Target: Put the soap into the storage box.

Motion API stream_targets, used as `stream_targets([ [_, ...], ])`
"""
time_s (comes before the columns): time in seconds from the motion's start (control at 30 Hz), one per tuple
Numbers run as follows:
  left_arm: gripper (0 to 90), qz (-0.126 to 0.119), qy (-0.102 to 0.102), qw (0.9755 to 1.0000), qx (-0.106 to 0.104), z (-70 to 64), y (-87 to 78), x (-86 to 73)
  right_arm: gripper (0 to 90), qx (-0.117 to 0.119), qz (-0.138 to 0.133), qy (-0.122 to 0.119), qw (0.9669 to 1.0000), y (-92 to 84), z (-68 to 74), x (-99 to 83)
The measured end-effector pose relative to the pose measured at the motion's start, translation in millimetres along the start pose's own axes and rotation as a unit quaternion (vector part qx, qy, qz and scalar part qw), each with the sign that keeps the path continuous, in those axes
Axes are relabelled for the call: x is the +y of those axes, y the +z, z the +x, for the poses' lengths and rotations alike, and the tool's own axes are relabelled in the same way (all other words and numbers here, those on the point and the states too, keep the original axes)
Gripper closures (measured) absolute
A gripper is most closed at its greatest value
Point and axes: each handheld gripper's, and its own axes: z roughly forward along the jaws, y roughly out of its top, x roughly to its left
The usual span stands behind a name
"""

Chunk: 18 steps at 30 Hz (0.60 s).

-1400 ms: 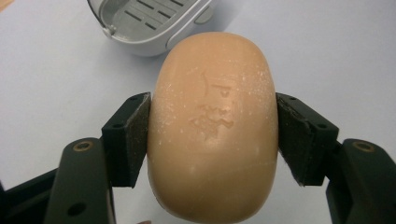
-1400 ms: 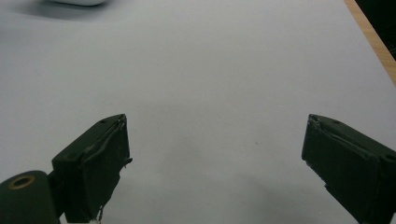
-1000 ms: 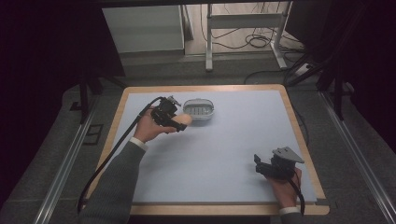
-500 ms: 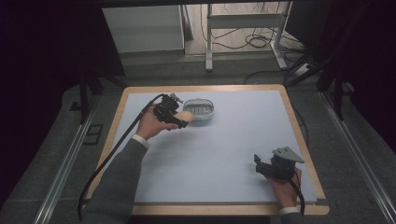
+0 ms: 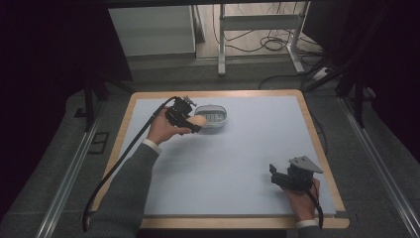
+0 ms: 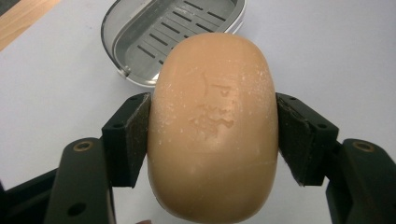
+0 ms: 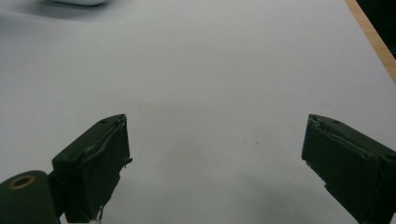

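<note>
Wooden-edged table (image 5: 317, 144) topped with pale blue-grey mat (image 5: 233, 163), wood rim showing on all sides. Grey carpeted floor (image 5: 49, 163) around it, dim. Metal rails (image 5: 67, 168) along floor at left and right (image 5: 379, 168) of table. Small dark rectangular frame (image 5: 99, 143) on floor left of table. Beyond far edge: white cabinet or panel (image 5: 151, 29), lighter floor strip, white metal stand legs (image 5: 257, 27) with black cables (image 5: 275, 44) tangled underneath. Black curtains (image 5: 44, 54) at both upper corners, very dark. Soft overhead light, brightest on mat.
</note>
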Motion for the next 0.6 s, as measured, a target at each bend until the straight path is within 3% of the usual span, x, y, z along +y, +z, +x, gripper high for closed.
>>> stream_targets([
  [0.6, 32.5, 0.005, -0.001, 0.9999, -0.013, 3.7, 12.2, 13.8, 8.0, 0.001, 0.0, -0.001, 1.0, -0.2, -0.1, 0.0],
])
